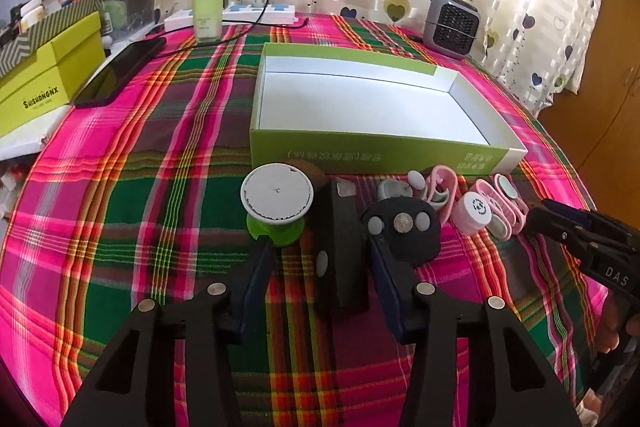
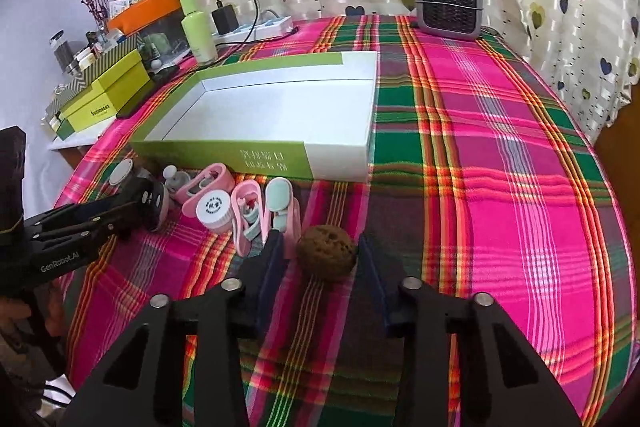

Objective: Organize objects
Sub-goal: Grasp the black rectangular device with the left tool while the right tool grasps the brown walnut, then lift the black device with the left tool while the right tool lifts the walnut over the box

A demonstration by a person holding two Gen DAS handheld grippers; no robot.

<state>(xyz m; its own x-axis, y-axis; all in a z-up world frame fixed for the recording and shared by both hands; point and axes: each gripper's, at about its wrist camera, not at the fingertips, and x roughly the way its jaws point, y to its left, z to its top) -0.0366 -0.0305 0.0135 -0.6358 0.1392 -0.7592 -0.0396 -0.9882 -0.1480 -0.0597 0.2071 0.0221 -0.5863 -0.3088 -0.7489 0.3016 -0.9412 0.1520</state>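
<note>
1. The left gripper [image 1: 320, 247] has black angular arms with triangular cut-outs, round silver screw heads and dark blue finger pads [image 1: 256, 283].
2. The right gripper [image 2: 318, 251] matches it.
3. White lettering marks each black body.

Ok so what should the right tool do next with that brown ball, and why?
Probably finish closing. The brown ball sits between the right tool's fingers with gaps showing on both sides, so it isn't gripped yet. The empty green box lies just beyond, a likely place to put it.
</note>
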